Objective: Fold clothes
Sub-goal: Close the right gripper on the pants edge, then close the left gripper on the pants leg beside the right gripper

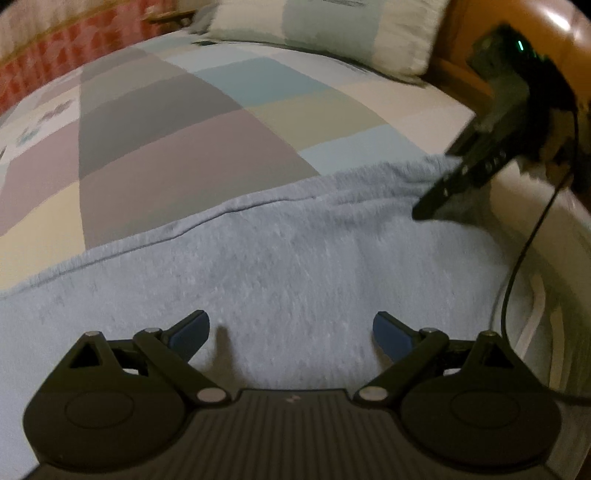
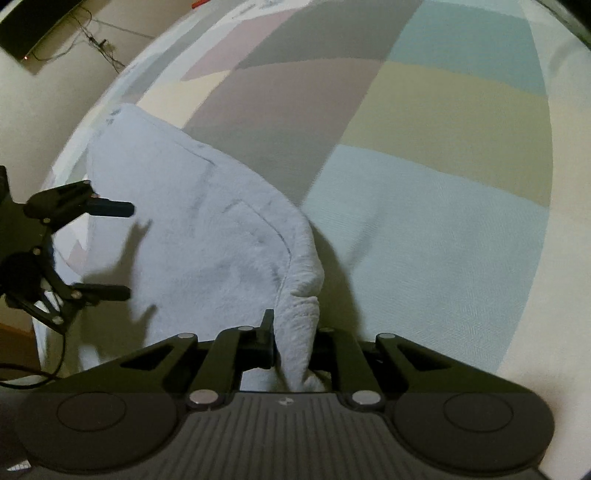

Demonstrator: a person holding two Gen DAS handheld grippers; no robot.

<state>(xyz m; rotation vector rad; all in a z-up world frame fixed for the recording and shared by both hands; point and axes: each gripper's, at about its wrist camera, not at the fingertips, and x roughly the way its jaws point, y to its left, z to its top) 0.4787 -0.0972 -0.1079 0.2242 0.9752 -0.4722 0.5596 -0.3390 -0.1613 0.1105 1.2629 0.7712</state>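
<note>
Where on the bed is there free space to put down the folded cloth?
The patchwork bedspread is bare between the light blue garment's far edge and the pillow; it also looks bare beyond the right gripper, which pinches a garment corner. The near side is crowded: the garment covers it, with the open left gripper above.

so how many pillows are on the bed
1. A pillow lies at the head of the bed, against the wooden headboard, beyond the light blue garment. More may lie outside the frame.
</note>
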